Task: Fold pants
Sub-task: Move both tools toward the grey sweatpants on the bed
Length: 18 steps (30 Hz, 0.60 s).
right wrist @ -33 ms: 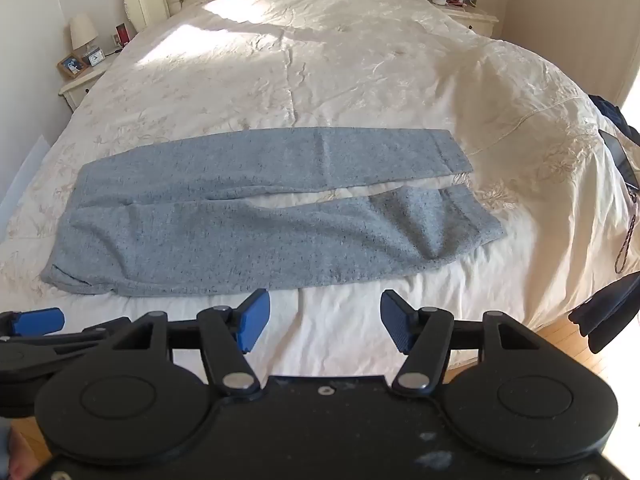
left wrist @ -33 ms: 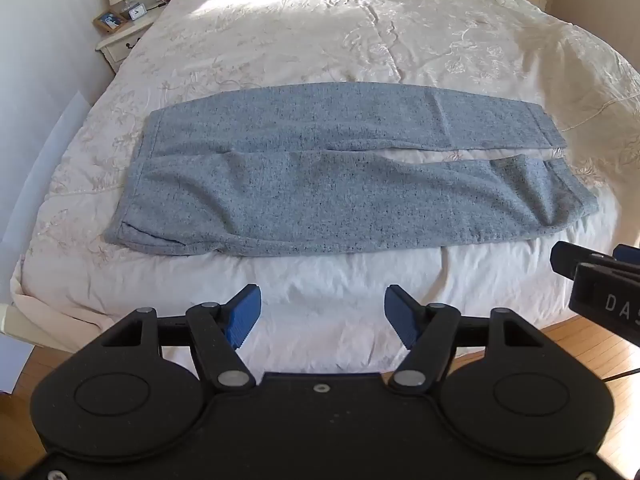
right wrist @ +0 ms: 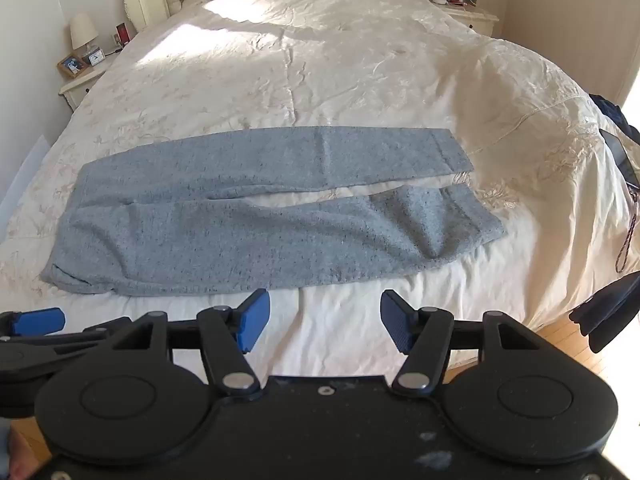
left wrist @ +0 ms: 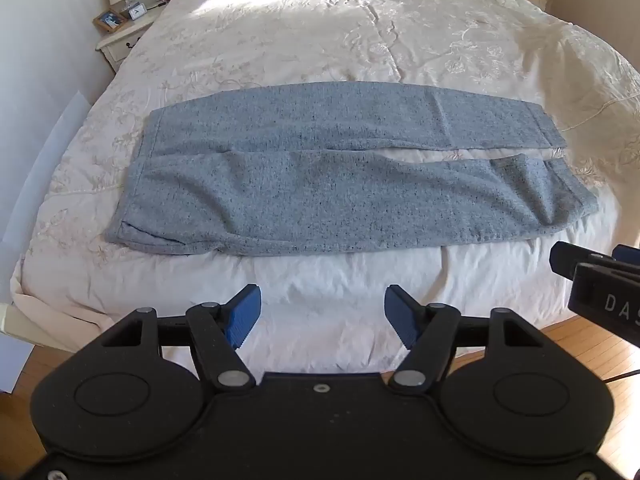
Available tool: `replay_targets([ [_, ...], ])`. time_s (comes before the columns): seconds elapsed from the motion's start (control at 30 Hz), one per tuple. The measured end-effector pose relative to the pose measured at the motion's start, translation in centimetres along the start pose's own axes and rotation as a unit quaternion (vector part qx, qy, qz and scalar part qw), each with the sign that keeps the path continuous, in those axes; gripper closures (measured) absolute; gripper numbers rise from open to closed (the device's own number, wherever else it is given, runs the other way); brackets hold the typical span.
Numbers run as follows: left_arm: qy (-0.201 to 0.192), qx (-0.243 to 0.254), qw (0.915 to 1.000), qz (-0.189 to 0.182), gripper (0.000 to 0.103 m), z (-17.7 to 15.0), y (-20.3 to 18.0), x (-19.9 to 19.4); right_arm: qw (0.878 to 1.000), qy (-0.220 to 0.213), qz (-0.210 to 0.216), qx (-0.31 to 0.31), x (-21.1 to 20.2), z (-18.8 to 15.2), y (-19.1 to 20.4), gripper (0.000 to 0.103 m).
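Observation:
Grey knit pants (left wrist: pixel 340 176) lie flat across the foot of a cream bed (left wrist: pixel 360 32), waistband at the left, both legs running right with a narrow gap between them. They also show in the right wrist view (right wrist: pixel 260 216). My left gripper (left wrist: pixel 322 316) is open and empty, hovering just off the bed's near edge below the pants' middle. My right gripper (right wrist: pixel 324 322) is open and empty, beside the left one to its right. The right gripper's side shows in the left wrist view (left wrist: pixel 600 284); one fingertip of the left gripper (right wrist: pixel 38 320) shows in the right wrist view.
A nightstand (left wrist: pixel 124 36) with a lamp, frame and clock stands at the far left; another nightstand (right wrist: pixel 468 10) stands at the far right. Dark clothes (right wrist: pixel 608 312) and a dark flat device (right wrist: pixel 620 156) lie at the bed's right edge. Wooden floor (left wrist: pixel 592 344) lies below.

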State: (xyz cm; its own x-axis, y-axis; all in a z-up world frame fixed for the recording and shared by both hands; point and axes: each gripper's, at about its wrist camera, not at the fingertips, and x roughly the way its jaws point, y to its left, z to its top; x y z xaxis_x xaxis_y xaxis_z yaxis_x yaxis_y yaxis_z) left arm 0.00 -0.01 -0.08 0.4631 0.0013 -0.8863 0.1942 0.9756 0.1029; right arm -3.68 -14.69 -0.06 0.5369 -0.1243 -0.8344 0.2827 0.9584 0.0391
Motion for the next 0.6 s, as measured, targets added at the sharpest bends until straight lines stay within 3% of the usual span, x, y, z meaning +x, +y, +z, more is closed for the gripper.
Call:
replay_targets([
  [0.6, 0.01, -0.003, 0.9999, -0.004, 0.032, -0.15, 0.05, 0.2, 0.999, 0.024, 0.021, 0.014, 0.4, -0.19, -0.09, 0.039],
])
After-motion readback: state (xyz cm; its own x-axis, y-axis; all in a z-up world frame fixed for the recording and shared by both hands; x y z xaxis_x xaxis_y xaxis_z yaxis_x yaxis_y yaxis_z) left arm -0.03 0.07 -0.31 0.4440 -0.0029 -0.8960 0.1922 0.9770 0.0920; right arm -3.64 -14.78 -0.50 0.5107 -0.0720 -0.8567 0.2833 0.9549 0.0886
